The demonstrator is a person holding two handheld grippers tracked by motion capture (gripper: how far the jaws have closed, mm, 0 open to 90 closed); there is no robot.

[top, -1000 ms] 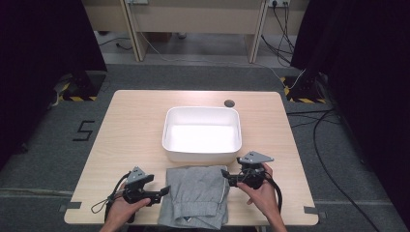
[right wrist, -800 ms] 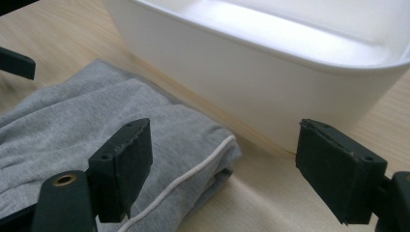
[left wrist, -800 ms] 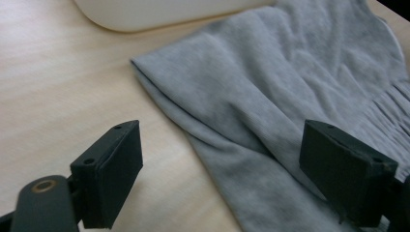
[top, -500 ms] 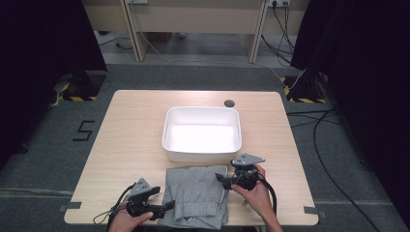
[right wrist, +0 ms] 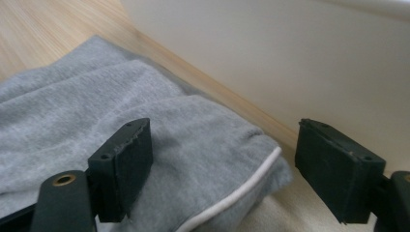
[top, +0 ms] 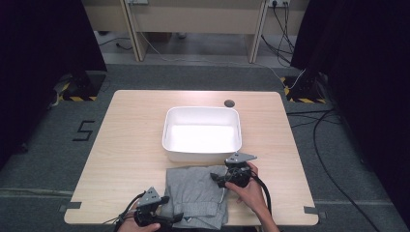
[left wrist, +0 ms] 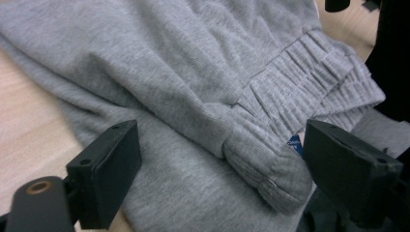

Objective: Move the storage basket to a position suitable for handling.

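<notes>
Just in front of the white tub (top: pixel 201 131) lies the folded grey garment (top: pixel 198 193), soft and limp; both grippers, left (top: pixel 167 217) and right (top: pixel 218 178), stand spread at its thicker corners, the best places to pinch.

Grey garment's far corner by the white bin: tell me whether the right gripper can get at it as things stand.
Probably yes. The right gripper stands open with the grey garment corner lying flat between its jaws, nothing on top of it. The white bin wall is close behind, so room beyond the corner looks tight.
</notes>
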